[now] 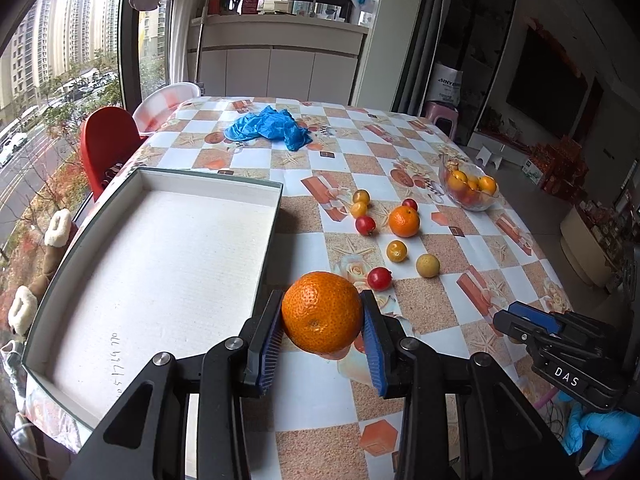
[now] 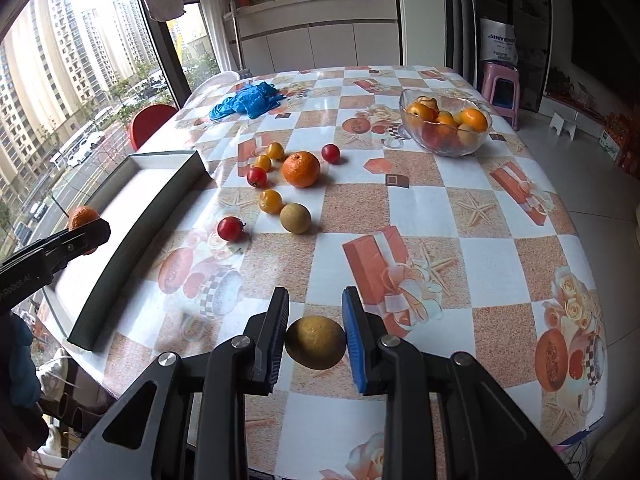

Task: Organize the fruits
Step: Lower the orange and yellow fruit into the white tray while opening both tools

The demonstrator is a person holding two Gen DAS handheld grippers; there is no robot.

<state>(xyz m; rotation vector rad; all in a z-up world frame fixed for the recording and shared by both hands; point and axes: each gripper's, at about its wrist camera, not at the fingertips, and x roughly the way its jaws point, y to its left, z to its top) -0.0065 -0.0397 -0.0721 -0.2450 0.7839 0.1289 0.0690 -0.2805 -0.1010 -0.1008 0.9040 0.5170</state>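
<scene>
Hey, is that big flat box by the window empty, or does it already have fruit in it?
Empty. The box shows only its bare white floor; the orange is clamped in the left gripper, not inside.

- "DAS" in white letters stands on the black body of the right gripper [image 1: 536, 326]
- "Robot.AI", its start cut off, stands on the left gripper [image 2: 90, 230] arm
- "SINY…" in blue tops a white bag [image 2: 498, 46] by the wall
- Handwritten digits, hard to read, run along the white tray [image 1: 116, 356] floor

Daylit window [image 1: 60, 80], white cabinets [image 1: 276, 68], red chair [image 1: 106, 140], tiled floor [image 2: 592, 184]
</scene>
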